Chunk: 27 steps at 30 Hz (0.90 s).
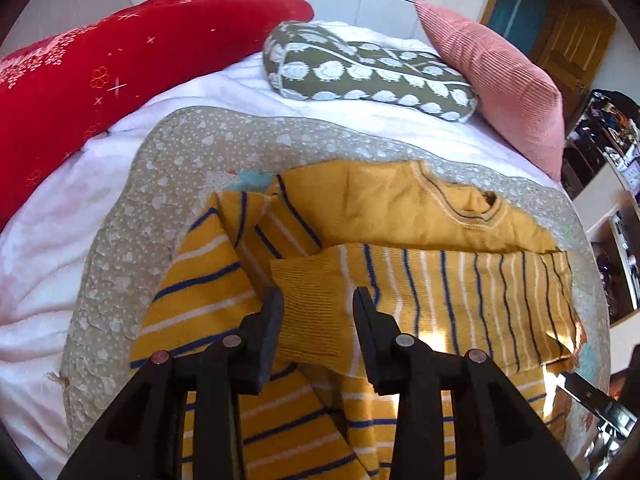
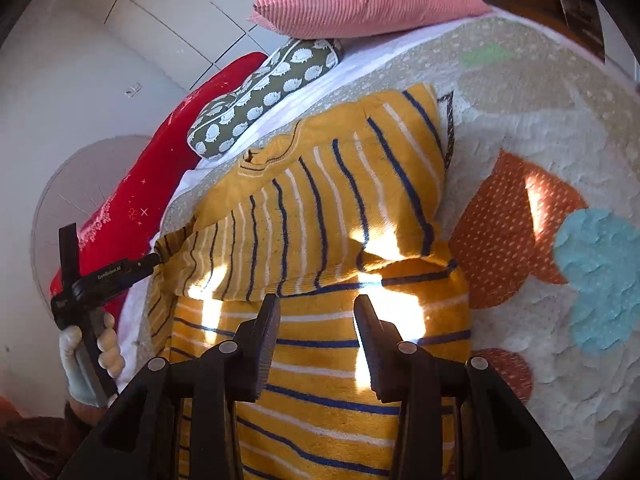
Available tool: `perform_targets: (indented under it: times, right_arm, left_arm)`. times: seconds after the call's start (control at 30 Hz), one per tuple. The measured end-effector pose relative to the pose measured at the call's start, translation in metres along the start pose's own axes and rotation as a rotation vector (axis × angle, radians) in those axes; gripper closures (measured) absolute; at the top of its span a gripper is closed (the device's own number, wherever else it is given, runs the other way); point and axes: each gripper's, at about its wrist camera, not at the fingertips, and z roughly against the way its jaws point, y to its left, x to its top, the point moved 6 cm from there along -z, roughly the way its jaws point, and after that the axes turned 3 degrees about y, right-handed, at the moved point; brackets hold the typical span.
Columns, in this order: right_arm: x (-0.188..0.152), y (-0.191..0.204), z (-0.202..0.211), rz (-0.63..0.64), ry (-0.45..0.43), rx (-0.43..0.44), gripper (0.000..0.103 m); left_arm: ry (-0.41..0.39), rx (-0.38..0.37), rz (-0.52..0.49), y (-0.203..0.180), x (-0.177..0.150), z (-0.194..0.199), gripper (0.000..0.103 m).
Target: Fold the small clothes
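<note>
A small yellow sweater (image 1: 400, 208) with blue and white stripes lies on a beige dotted quilt (image 1: 120, 240). One striped sleeve (image 1: 440, 296) is folded across its body. My left gripper (image 1: 318, 304) is open, its fingers on either side of the ribbed cuff (image 1: 316, 312) of that sleeve. My right gripper (image 2: 316, 312) is open and empty, just above the sweater's striped body (image 2: 320, 360). The left gripper (image 2: 156, 258) also shows in the right wrist view at the sweater's left edge, held by a gloved hand (image 2: 92, 360).
A red cushion (image 1: 100, 80), a green hedgehog-print pillow (image 1: 368, 68) and a pink ribbed pillow (image 1: 500, 80) lie at the back of the bed. The quilt has orange (image 2: 508, 232) and blue (image 2: 600, 272) patches to the right. Shelves (image 1: 612, 200) stand at the far right.
</note>
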Motion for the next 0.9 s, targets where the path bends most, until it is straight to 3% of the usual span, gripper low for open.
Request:
perform_targets:
  times: [0.07, 0.13, 0.2, 0.27, 0.33, 0.37, 0.5, 0.57, 0.6, 0.67, 0.73, 0.9]
  right_arm:
    - [0.004, -0.006, -0.019, -0.073, 0.034, 0.037, 0.062]
    - [0.016, -0.017, -0.032, -0.15, 0.039, 0.06, 0.062]
    - [0.034, -0.038, -0.026, -0.19, -0.044, -0.03, 0.062]
    - [0.044, -0.064, -0.012, -0.268, -0.119, -0.079, 0.063]
    - [0.042, -0.077, -0.008, -0.359, -0.108, 0.002, 0.063]
    - [0.039, -0.076, -0.002, -0.352, -0.114, -0.002, 0.063]
    - [0.022, -0.049, 0.027, -0.204, -0.14, -0.083, 0.062]
    - [0.009, -0.031, 0.04, -0.129, -0.134, -0.096, 0.062]
    - [0.002, -0.021, 0.044, -0.092, -0.126, -0.107, 0.062]
    - [-0.014, 0.0, 0.047, -0.015, -0.097, -0.121, 0.062]
    - [-0.028, 0.029, 0.039, 0.06, -0.052, -0.129, 0.062]
    - [-0.072, 0.121, -0.006, 0.291, 0.07, -0.039, 0.062]
  left_arm:
    - [0.048, -0.009, -0.037, -0.017, -0.005, -0.017, 0.068]
    - [0.117, 0.034, -0.054, -0.023, -0.01, -0.044, 0.068]
    - [0.156, 0.076, -0.042, -0.02, -0.015, -0.067, 0.069]
    - [0.133, 0.085, -0.049, -0.022, -0.016, -0.07, 0.069]
    - [0.114, 0.079, -0.064, -0.024, -0.016, -0.063, 0.069]
    - [0.103, 0.06, -0.062, -0.023, -0.016, -0.055, 0.069]
    - [0.035, -0.034, -0.007, -0.003, -0.021, -0.001, 0.068]
    - [-0.015, -0.041, 0.026, 0.017, -0.031, 0.034, 0.058]
    - [-0.046, -0.018, 0.053, 0.031, -0.038, 0.05, 0.052]
    - [-0.125, 0.113, 0.1, 0.062, -0.055, 0.081, 0.035]
    - [-0.169, 0.226, 0.145, 0.088, -0.077, 0.104, 0.033]
    - [-0.179, 0.203, 0.311, 0.135, -0.144, 0.135, 0.033]
